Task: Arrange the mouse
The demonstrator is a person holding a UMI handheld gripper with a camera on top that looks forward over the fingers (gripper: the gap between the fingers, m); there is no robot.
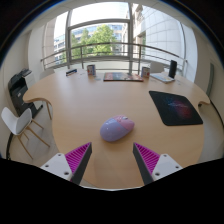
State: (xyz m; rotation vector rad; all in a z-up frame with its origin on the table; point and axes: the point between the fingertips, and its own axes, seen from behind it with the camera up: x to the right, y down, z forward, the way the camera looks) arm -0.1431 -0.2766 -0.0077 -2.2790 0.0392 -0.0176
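Note:
A pale lavender computer mouse (pixel 117 128) lies on the light wooden table (pixel 90 100), just ahead of my fingers and a little left of the gap's middle. A dark mouse mat (pixel 176 107) lies on the table to the right, beyond the right finger. My gripper (pixel 112 158) is open and empty, its two magenta pads (pixel 78 157) spread wide with bare table between them. The fingers sit close above the table, a short way behind the mouse.
Several small objects stand along the table's far edge, including a dark box (pixel 91 70), a flat tray (pixel 123 76) and a dark upright device (pixel 172 69). A white chair (pixel 18 122) and a dark chair (pixel 20 88) stand to the left. Windows lie beyond.

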